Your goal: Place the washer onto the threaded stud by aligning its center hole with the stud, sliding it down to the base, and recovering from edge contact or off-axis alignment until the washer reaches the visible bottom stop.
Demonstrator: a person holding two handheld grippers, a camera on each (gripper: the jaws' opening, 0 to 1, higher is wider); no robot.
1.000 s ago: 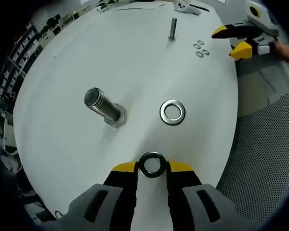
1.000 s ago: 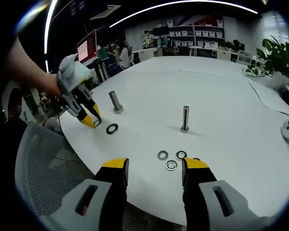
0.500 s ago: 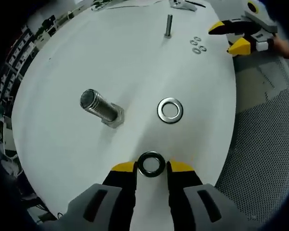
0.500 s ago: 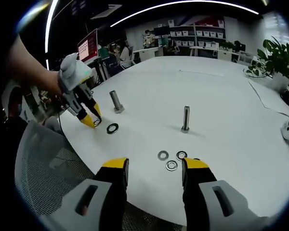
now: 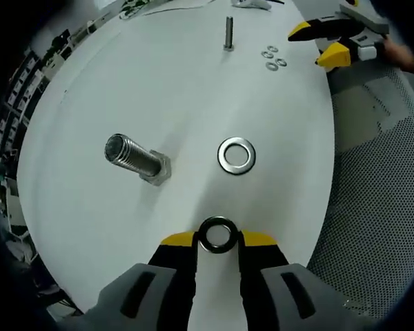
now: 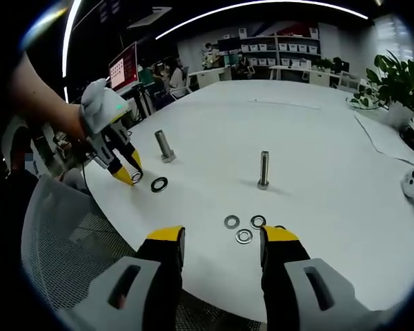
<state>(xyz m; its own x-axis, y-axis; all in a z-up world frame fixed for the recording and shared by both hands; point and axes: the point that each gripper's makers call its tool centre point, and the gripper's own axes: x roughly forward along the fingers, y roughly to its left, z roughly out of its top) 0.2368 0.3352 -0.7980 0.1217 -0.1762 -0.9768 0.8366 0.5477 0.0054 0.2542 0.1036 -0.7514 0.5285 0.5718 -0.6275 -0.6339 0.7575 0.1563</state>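
A washer [image 5: 217, 235] is pinched edgewise in the left gripper [image 5: 218, 240]; it should be levelled and centred over the stud [image 5: 133, 156] before lowering; the right gripper [image 6: 223, 243] is held wide, empty

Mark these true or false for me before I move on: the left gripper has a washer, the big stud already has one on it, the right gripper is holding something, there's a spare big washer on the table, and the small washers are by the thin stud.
1. The left gripper grips a washer between its jaws. True.
2. A washer already sits on the large threaded stud. False: the stud is bare down to its hex base.
3. The right gripper is holding a small washer. False: its jaws are open and empty, above the table edge.
4. A second large washer lies flat on the table beside the large stud. True.
5. Three small washers lie near the thin stud. True.
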